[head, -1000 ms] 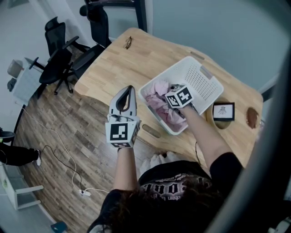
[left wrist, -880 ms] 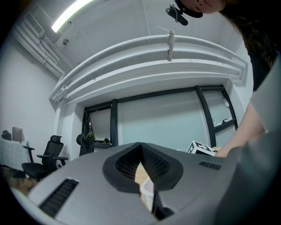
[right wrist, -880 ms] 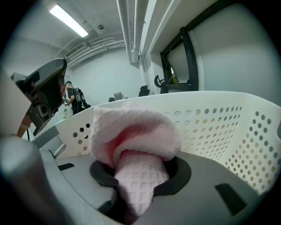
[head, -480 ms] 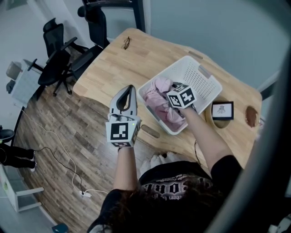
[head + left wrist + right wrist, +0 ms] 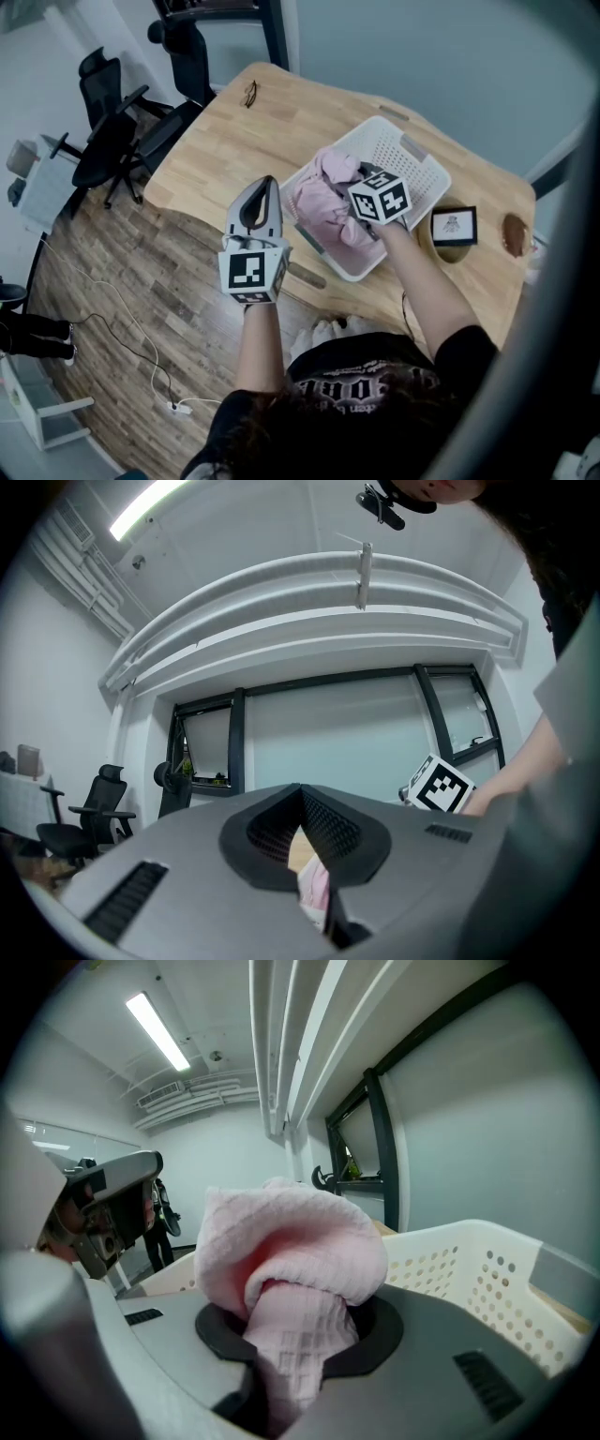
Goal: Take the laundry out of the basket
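The right gripper view is showing what the marker cube is hiding in the head view. The right gripper point(image 5: 298, 1335) is clamping a pink waffle-knit cloth point(image 5: 291, 1241), its jaws having just been closing on the fabric between them. The cloth is rising from the jaws as a narrow neck and folding into a rounded bunch just ahead of the tips, so its length is running along the jaws' own line.

The head view is adding that the rest of the cloth is trailing down ahead of that gripper into the white perforated basket point(image 5: 417, 159) on the wooden table point(image 5: 281, 122).

The left gripper point(image 5: 302, 803) is hanging beside the basket, to the right gripper's left. Its jaws are together with nothing between them.

A small black-framed card point(image 5: 453, 225) is lying to the right gripper's right, its print too small to read.
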### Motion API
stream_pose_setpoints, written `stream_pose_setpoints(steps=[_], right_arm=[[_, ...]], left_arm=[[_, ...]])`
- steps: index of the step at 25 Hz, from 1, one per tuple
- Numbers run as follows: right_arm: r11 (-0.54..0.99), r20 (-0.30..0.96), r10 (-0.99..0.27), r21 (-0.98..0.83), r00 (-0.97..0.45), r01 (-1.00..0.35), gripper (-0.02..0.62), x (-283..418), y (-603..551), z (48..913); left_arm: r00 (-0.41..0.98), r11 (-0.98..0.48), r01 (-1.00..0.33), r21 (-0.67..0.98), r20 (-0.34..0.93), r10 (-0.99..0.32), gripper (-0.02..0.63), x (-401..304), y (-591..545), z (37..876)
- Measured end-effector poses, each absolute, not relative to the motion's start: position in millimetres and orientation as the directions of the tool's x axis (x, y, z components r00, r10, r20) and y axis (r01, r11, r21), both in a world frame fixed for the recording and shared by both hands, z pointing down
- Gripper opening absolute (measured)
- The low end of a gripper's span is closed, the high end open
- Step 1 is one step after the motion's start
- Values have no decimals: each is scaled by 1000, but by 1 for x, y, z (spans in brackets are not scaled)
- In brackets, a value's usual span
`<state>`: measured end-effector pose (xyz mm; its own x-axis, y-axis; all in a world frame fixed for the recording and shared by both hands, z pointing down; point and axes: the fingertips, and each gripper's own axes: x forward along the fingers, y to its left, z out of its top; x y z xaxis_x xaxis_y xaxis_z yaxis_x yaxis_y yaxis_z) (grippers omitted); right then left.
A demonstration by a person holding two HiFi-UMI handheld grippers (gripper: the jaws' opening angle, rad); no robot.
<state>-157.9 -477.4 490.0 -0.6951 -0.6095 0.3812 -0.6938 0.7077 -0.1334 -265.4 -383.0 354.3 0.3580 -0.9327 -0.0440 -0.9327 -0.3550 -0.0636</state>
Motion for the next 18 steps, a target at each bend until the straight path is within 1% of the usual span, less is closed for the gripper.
stream_pose_setpoints(steps=[11,15,18], right_arm=[[676,250,-689,-114,-680,-728,138,-141,-484,433],[660,218,-714,-106,-665,-744,138,-132,-481,419],[645,188,-736,-95,-650,-758,138,-126,-478,402]], left_arm=[[384,-380,-923,-58,-105,-917,-3,-254,-401,345],[403,-400,-915,-53,-104,-909,-3,-245,-404,344],[420,-417,-907,-49,-81,-904,-3,-239,-406,339]])
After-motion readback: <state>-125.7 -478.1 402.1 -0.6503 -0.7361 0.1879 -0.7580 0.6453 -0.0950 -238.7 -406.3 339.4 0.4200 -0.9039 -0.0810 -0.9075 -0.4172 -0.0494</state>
